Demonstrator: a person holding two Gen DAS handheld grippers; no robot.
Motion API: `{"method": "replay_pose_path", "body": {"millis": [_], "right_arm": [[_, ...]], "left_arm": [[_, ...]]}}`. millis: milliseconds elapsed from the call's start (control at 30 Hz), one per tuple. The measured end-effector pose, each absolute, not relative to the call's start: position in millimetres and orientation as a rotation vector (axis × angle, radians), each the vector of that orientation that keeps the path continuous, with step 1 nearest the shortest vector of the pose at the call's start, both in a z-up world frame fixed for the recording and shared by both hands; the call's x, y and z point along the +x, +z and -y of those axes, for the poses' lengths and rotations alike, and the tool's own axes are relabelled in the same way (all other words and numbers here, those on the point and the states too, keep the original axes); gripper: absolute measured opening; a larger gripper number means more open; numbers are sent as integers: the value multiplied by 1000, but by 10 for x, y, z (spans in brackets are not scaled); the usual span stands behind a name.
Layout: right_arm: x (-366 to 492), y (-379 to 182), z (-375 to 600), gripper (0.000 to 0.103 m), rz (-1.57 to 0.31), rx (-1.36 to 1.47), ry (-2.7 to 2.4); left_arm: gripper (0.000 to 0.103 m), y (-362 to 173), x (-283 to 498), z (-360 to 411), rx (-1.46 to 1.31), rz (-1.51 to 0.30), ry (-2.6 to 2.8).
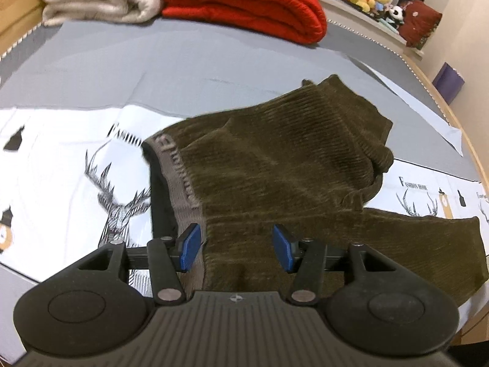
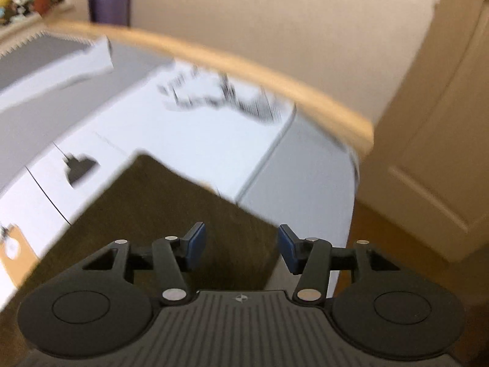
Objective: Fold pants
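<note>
Our left gripper (image 1: 237, 250) hovers half open and empty over the olive pants (image 1: 275, 165) bunched on the bed (image 1: 183, 61); our right gripper (image 2: 241, 249), at 3 o'clock, gapes empty. A one-layer pinch risks dragging the fold crooked.

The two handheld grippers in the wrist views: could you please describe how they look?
The left gripper and right gripper look alike: two blue rectangular finger pads on black linkage arms with silver pivot pins, a dark grey ribbed body flanked by round black discs, and a small crosshair mark at the body's centre. No cables, hands or sleeves show.
</note>
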State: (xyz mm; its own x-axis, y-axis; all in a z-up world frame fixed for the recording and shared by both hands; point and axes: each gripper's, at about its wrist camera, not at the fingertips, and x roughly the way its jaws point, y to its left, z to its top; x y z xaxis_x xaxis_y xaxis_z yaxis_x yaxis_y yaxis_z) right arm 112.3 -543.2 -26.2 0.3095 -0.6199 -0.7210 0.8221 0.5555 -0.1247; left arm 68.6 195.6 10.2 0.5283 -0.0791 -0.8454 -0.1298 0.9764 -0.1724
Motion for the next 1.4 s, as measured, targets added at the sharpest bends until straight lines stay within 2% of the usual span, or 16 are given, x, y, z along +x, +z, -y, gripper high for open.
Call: {"method": "replay_pose_path", "body": {"millis": [200, 300, 367, 500, 600, 700, 800, 833, 867, 933, 967, 1200, 1267, 1400], "right_arm": [[987, 291, 4889, 54, -683, 445, -644], [926, 373, 4517, 61, -680, 500, -460], [991, 336, 4350, 61, -728, 534, -372], [1273, 251, 4035, 61, -762, 434, -302], [1412, 184, 3877, 61, -792, 376, -276], [1440, 213, 3734, 61, -786, 349, -250], [1489, 226, 3615, 61, -773, 326, -234], [1510, 217, 3572, 61, -774, 320, -233], [1518, 214, 3559, 61, -776, 319, -233], [1540, 200, 3541, 61, -782, 322, -232], [1539, 200, 3539, 61, -784, 323, -233], [1552, 160, 3534, 61, -803, 340, -242], [1546, 153, 3513, 61, -806, 329, -240], [1538, 160, 3506, 61, -805, 323, -234]], "left_arm": [[57, -280, 619, -2172, -205, -1158, 77], [60, -502, 638, -2182, -143, -1221, 105], [72, -642, 666, -2201, -134, -1252, 121], [72, -817, 714, -2180, -145, -1285, 104], [83, -891, 752, -2129, -140, -1302, 69], [83, -968, 772, -2004, -89, -1322, 46], [72, -1027, 753, -1909, 1, -1323, 25], [62, -1030, 741, -1887, 41, -1318, 15], [47, -1014, 724, -1877, 79, -1309, 14], [36, -971, 695, -1918, 83, -1305, 14], [34, -950, 672, -1928, 93, -1305, 8], [37, -940, 522, -1989, 178, -1343, 28], [46, -902, 513, -1977, 192, -1347, 46], [51, -592, 509, -1808, 247, -1237, 90]]}}
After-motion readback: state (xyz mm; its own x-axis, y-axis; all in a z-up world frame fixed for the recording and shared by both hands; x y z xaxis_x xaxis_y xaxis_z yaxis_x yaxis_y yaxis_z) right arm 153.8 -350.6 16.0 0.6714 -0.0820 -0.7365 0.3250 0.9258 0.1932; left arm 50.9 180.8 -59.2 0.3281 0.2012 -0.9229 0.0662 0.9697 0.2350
